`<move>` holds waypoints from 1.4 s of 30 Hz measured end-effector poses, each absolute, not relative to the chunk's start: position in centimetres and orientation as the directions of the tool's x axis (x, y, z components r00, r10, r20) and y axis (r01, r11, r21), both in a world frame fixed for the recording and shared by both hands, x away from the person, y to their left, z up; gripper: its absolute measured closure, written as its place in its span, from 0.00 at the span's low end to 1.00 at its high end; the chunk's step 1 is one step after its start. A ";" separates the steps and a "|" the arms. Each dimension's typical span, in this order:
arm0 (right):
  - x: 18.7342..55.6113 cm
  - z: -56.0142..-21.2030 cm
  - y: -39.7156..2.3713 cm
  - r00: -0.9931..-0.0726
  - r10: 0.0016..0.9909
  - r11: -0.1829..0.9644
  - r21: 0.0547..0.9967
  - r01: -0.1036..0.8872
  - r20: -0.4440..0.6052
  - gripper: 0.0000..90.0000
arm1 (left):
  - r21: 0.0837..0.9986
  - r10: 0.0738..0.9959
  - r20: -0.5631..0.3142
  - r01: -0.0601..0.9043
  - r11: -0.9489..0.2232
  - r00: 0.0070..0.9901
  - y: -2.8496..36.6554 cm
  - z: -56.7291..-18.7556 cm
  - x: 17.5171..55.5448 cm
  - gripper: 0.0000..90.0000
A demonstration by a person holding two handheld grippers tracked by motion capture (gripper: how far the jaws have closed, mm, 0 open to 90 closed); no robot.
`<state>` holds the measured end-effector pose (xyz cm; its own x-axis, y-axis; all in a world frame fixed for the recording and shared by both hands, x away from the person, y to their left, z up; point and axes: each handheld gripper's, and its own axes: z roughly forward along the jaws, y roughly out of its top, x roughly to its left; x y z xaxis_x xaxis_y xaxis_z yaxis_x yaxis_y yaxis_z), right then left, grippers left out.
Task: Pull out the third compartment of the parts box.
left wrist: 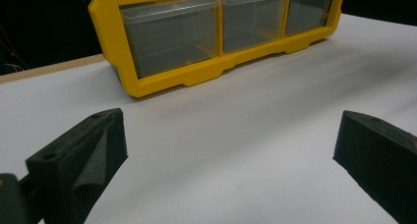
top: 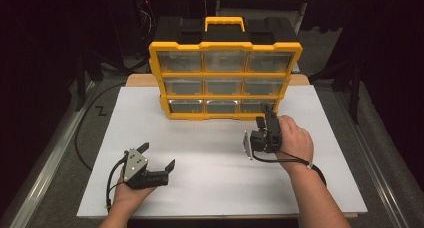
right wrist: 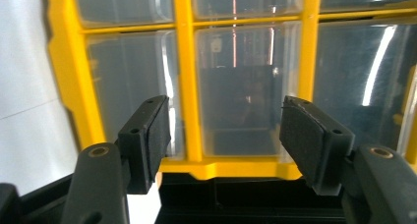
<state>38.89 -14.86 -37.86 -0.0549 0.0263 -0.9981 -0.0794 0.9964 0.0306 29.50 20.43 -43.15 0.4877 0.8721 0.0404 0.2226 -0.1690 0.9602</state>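
Nine clear drawers sit in the yellow organiser (top: 225, 80), which stands upright at the far edge of the white bench (top: 210, 158), its black top and yellow carry handle (top: 224, 23) facing up. All nine look pushed fully in, flush with the frame, and as far as I can see through the plastic they hold nothing.

I judge the work to be at its very start: no drawer is drawn out, and nothing loose lies on the bench to be sorted. The right gripper (top: 266, 119) is held close to the organiser's lower right corner, jaws pointing at the cabinet front. In the right gripper view its jaws stand partly apart with nothing between them, framing a drawer (right wrist: 241, 91) and the yellow rib beside it; the pads touch neither. It seems to be lining up on a drawer, so the pull, and whatever follows, is all left to do.

The left gripper (top: 156, 162) rests near the front left corner of the bench, well apart from the organiser, jaws wide and empty, as the left gripper view confirms.

No brand, label or writing can be read anywhere on the organiser, the drawers or the grippers.
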 end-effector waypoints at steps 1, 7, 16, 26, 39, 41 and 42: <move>38.9 -37.9 -14.9 -0.055 0.026 0.996 0.031 -0.079 -0.998 0.43 | 0.960 0.873 0.040 0.222 -0.168 0.487 20.4 -43.1 29.5 0.01; 39.5 -35.9 -14.6 -0.026 0.046 0.996 0.048 -0.076 -0.999 0.47 | 0.960 0.875 0.039 0.224 -0.167 0.483 20.5 -43.2 29.6 0.01; 40.0 -33.6 -14.4 0.018 0.054 0.996 0.052 -0.077 -0.998 0.52 | 0.962 0.874 0.035 0.220 -0.160 0.484 20.5 -43.1 29.6 0.01; 40.7 -31.9 -14.1 0.038 0.069 0.995 0.066 -0.078 -0.997 0.57 | 0.960 0.871 0.042 0.220 -0.170 0.490 20.5 -43.2 29.6 0.01; 41.8 -29.2 -13.6 0.074 0.077 0.995 0.072 -0.065 -0.994 0.63 | 0.960 0.870 0.038 0.225 -0.170 0.492 20.5 -43.2 29.6 0.01; 41.9 -29.0 -13.6 0.076 0.082 0.995 0.077 -0.068 -0.994 0.63 | 0.960 0.871 0.037 0.225 -0.167 0.490 20.6 -43.2 29.6 0.01; 41.9 -28.9 -13.6 0.079 0.085 0.995 0.080 -0.066 -0.993 0.63 | 0.960 0.871 0.036 0.225 -0.166 0.491 20.6 -43.2 29.6 0.01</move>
